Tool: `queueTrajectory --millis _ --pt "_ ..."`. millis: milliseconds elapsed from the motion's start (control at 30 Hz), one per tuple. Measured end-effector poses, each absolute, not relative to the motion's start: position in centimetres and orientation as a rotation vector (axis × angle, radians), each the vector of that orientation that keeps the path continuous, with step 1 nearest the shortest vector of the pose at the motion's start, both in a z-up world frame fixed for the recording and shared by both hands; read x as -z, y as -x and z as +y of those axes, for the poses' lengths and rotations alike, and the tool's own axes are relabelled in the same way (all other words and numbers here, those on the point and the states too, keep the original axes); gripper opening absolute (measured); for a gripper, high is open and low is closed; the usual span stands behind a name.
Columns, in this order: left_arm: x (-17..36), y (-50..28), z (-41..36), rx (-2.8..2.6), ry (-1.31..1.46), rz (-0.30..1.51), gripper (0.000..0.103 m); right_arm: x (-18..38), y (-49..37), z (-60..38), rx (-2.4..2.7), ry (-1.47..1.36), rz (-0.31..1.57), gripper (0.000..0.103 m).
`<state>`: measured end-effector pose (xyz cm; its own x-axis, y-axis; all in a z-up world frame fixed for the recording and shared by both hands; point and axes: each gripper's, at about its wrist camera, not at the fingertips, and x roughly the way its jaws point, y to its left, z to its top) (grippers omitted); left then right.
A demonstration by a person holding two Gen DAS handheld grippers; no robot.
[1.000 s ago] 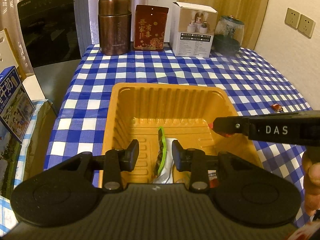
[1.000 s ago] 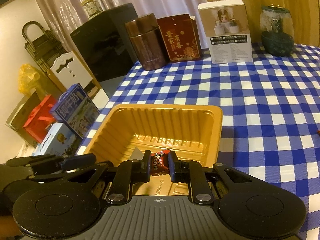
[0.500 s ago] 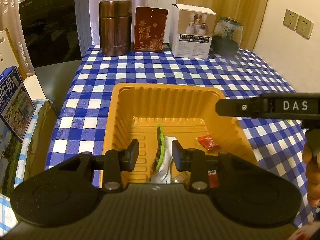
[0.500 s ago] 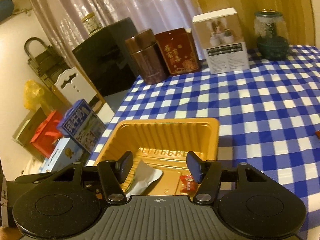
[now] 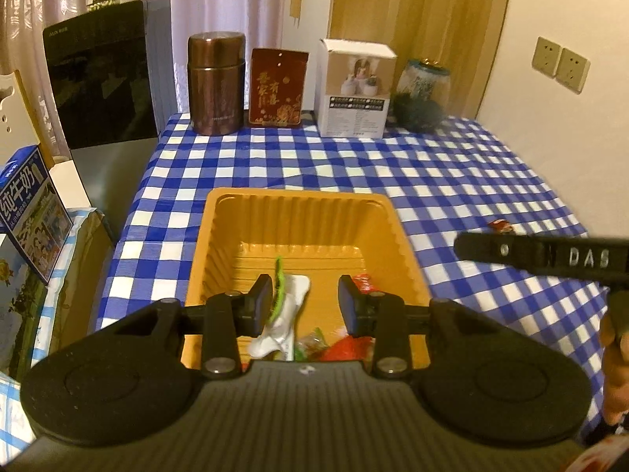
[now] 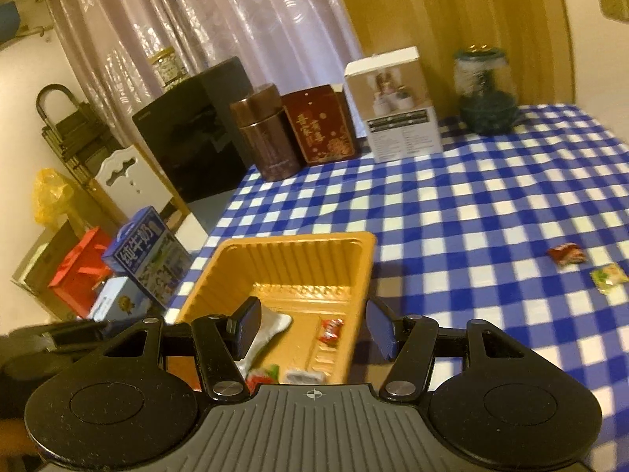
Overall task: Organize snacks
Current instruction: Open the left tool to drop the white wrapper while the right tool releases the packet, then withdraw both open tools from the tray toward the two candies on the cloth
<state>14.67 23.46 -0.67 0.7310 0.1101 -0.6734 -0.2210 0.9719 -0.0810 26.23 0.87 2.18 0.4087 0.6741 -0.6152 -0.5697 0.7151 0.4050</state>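
Orange tray (image 5: 298, 212) near table edge, long axis running away from camera; snacks inside. Left gripper (image 5: 304, 301) and right gripper (image 6: 312, 328) both parted, gripping nothing; right's jaws just opened.

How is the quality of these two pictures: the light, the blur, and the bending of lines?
Left wrist view: warm, dim indoor light; the checked tablecloth bows outward from fisheye distortion; the orange tray is fairly sharp. Right wrist view: the tablecloth and the loose snacks at right are smeared by motion blur; corners go dark; the curtain glows softly.
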Motion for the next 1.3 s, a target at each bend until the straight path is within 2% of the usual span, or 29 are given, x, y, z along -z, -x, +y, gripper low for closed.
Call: queueTrajectory --millis 133,500,767,1300 --pt "-0.3 -13.4 21.5 -0.170 0.182 0.718 0.037 -3.0 -24.3 -1.4 -0.749 -0.110 0.832 0.060" --pt "-1.2 -10.0 15.2 -0.132 0.210 0.704 0.063 -4.8 -19.2 -7.1 -0.687 -0.020 0.800 0.060" --pt "-0.7 -8.0 11.0 -0.135 0.207 0.704 0.077 -4.5 -17.3 -11.8 -0.621 -0.038 0.822 0.060" --pt "-1.3 -6.3 5.6 -0.090 0.214 0.693 0.083 -5.1 -14.7 -18.4 -0.521 -0.061 0.809 0.060"
